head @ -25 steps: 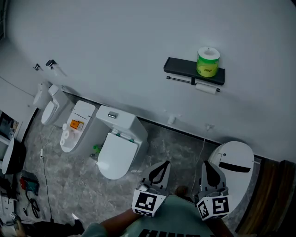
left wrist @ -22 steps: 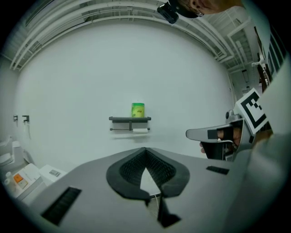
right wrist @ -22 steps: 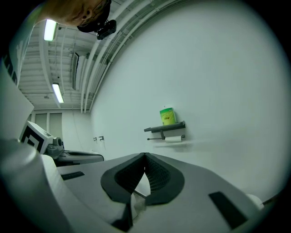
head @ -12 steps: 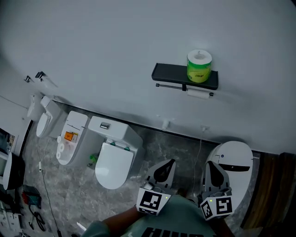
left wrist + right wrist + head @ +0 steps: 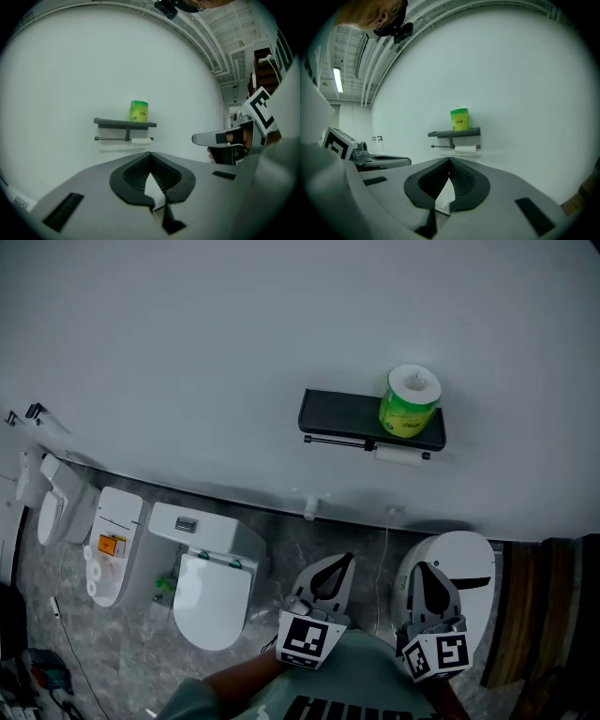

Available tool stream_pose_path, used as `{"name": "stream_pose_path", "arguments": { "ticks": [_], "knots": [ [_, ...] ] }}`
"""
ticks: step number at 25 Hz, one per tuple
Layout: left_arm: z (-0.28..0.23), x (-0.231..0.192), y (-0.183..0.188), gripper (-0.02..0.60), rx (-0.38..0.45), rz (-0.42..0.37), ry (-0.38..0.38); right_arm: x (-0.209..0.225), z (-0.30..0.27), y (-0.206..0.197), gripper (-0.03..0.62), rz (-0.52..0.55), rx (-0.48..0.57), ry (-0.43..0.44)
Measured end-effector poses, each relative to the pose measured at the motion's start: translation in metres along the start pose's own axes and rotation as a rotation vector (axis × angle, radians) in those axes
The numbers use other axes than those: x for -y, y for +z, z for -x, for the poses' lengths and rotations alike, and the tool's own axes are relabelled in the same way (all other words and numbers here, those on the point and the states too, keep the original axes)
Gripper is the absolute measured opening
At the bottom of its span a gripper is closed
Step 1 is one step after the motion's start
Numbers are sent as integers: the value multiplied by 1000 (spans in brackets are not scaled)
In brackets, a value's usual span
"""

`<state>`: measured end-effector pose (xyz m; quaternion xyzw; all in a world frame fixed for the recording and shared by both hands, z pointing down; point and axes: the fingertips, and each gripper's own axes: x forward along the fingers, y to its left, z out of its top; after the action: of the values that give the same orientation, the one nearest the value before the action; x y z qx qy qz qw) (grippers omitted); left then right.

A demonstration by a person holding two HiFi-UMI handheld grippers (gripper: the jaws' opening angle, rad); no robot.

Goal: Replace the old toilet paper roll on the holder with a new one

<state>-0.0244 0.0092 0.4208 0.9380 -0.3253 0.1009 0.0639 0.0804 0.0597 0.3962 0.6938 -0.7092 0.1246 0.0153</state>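
Jaws of left gripper (image 5: 339, 563) and right gripper (image 5: 424, 570) sit closed and empty; new roll (image 5: 410, 401) at twelve o'clock looks light, squashy, best pinched gently across its sides.

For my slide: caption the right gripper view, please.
Shut hand-held gripper faces wall shelf with green-wrapped roll above white roll.

Lighting: dim, cool, even; plain white wall (image 5: 234, 324) grey-toned, shadows soft. Source: long ceiling tube lamp (image 5: 336, 79). Both gripper views fisheye-bent, corners black.
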Motion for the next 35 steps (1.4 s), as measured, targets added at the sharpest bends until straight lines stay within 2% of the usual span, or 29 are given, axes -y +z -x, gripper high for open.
{"name": "stream_pose_path", "arguments": {
  "ticks": [12,19,24,35],
  "knots": [
    [-8,-70,1,6,25,43,-110,-35,-52,4,8,-5,-15,-131],
    [-5,-97,-5,6,29,73,-119,-51,-68,2,8,-10,-32,-157],
    [-10,-108,-6,6,34,75,-94,-49,-85,2,8,-15,-33,-139],
    [-42,-131,15,6,53,52,30,-18,-131,3,8,-78,-29,-40]
  ]
}}
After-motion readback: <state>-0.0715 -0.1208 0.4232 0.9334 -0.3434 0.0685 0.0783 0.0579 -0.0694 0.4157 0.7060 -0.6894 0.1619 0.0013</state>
